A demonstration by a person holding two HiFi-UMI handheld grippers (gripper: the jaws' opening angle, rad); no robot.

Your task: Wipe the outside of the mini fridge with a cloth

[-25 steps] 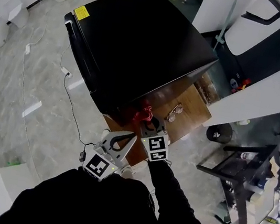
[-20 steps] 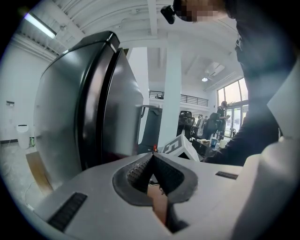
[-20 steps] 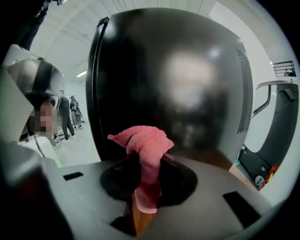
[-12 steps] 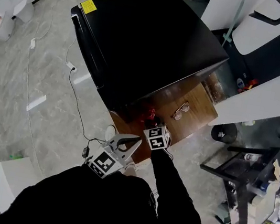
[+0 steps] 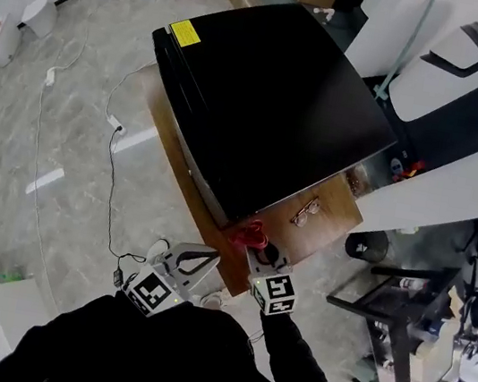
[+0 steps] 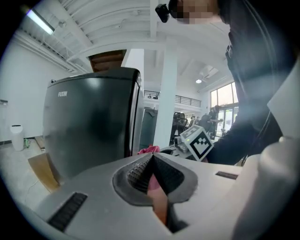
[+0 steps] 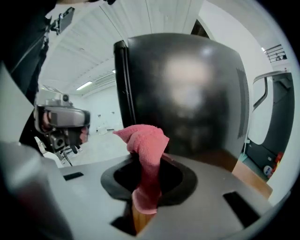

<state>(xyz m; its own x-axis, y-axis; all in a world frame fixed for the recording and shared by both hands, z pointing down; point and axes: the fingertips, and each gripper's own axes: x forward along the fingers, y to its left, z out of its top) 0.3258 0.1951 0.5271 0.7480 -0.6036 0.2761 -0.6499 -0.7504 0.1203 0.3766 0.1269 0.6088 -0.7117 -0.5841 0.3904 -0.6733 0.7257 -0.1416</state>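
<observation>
Right gripper view: my right jaws pinch one fold of cloth (image 7: 143,146), which rubbing the fridge (image 7: 187,98) might tug loose; my left jaws sit pressed together.

In the head view the cloth (image 5: 253,231) is mostly hidden by the right tongs (image 5: 258,245), just a red scrap showing. The fridge (image 5: 272,100) covers most of the counter (image 5: 326,211), and its yellow label (image 5: 185,33) is too small to read.

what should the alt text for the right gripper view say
The right claw is shut on a pink cloth, whose bunched end sticks up past the jaws. A black fridge on a wooden board stands just ahead and fills much of the view.
</observation>
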